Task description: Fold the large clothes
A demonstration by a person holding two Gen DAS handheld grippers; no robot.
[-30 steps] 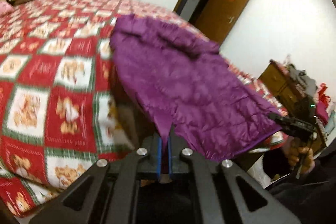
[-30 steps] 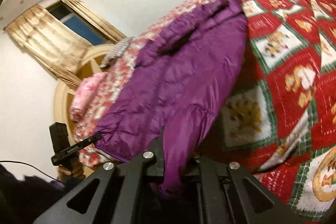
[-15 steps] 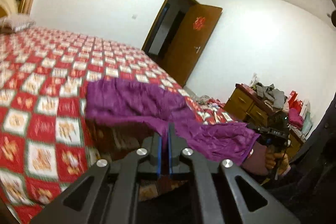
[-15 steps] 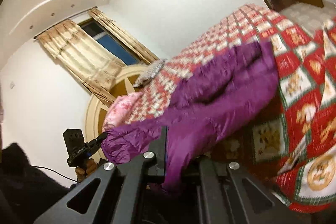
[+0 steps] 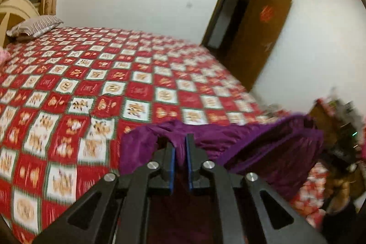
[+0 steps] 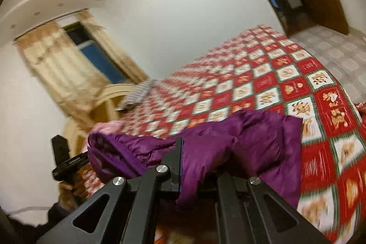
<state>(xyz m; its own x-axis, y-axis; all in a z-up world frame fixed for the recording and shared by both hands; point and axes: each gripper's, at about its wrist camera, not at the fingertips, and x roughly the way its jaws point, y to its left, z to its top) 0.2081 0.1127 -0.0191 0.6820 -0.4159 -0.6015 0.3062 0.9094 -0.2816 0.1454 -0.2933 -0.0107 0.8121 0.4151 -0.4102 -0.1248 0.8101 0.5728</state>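
A purple puffer jacket [image 5: 263,143] hangs bunched between my two grippers, over the near edge of the red checked quilt [image 5: 114,84]. My left gripper [image 5: 180,141] has a fold of the jacket between its blue pads, and its jaws are opening a little. My right gripper [image 6: 185,152] is shut on the jacket [image 6: 251,136], which drapes over and hides its right finger. The right view shows the left gripper [image 6: 68,161] in a hand at the jacket's far left end. The picture is blurred by motion.
The quilt [image 6: 274,84] covers a wide bed. A striped pillow [image 5: 34,25] lies at the headboard, with a pink bundle [image 6: 107,127] near it. An open brown door [image 5: 258,38] and a cluttered dresser [image 5: 331,111] stand to the right. A curtained window [image 6: 68,65] is behind the headboard.
Both grippers have risen and swung with the jacket. It lay stretched across the quilt before; now it is bunched low between them, and more bare quilt shows.
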